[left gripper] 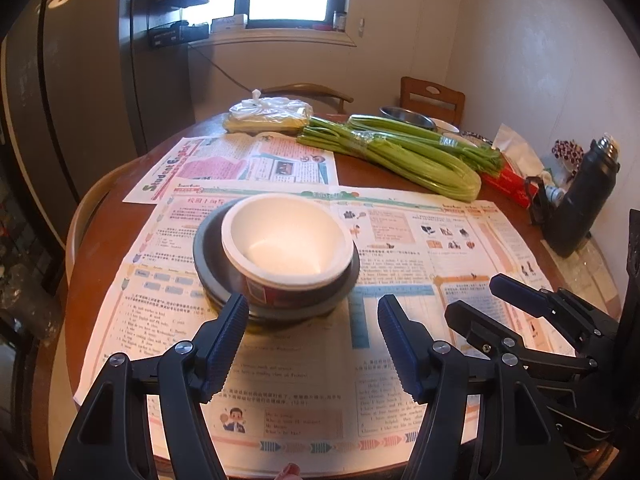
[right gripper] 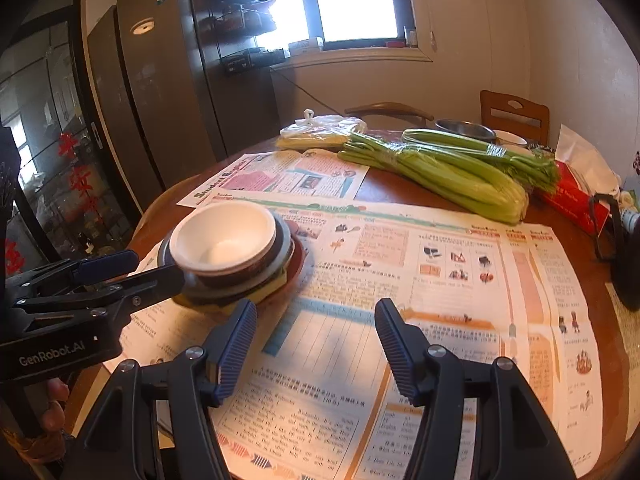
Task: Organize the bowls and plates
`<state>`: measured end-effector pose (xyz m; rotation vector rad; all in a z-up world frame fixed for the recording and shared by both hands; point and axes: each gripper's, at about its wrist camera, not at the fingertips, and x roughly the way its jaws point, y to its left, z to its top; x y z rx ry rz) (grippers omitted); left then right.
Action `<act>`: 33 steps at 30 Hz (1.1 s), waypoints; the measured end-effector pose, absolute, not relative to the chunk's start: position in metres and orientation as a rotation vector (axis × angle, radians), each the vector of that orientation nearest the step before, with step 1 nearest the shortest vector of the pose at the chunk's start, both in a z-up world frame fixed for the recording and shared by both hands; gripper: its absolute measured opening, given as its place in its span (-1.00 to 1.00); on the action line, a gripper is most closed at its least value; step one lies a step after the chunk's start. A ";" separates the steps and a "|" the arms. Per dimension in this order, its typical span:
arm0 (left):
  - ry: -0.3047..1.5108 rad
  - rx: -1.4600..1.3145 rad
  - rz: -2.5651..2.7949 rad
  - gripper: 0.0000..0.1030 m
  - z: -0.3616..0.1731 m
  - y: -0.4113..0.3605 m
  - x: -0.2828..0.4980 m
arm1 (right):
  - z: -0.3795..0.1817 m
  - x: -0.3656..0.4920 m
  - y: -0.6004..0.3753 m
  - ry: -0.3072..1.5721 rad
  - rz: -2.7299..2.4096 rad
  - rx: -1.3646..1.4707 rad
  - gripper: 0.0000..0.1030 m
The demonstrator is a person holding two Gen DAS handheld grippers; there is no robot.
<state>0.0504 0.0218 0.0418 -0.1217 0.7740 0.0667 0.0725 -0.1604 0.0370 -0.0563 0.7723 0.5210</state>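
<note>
Left wrist view: left gripper (left gripper: 310, 336) has its jaws apart and empty, just short of the stack. White bowl (left gripper: 286, 238) sits nested in a grey bowl (left gripper: 208, 252), dead ahead of the fingers and slightly left of centre. Left finger pad (left gripper: 228, 344) lies near the base of the stack; contact not confirmed.

Right wrist view: right gripper (right gripper: 316, 344) likewise spread wide, holding nothing, over the newspaper (right gripper: 440, 280). Stack lies ahead and to its left. Beneath the grey bowl a yellow layer (right gripper: 276, 282) and a brownish-red plate (right gripper: 298, 258) show at the edge; exact count of pieces under there is unclear from this angle. Celery (right gripper: 460, 176) and a steel bowl (right gripper: 464, 128) lie well beyond, at the far side of the table (right gripper: 400, 184).

Judgement: stacking looks largely done; the step in hand is probably squaring or shifting the pile.

Method notes:
- Grip the lowest piece, not the white bowl; the light top bowl would likely lift off alone.
- Close on a rim wall, one finger inside and one outside.
- Move level and slowly, since nested pieces may slide.
- Newspaper may drag with the stack; the free gripper could pin the sheet.
</note>
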 end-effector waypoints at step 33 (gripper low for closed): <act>0.778 -0.077 0.090 0.34 0.013 0.017 0.007 | 0.010 0.026 -0.169 0.771 0.471 -0.065 0.19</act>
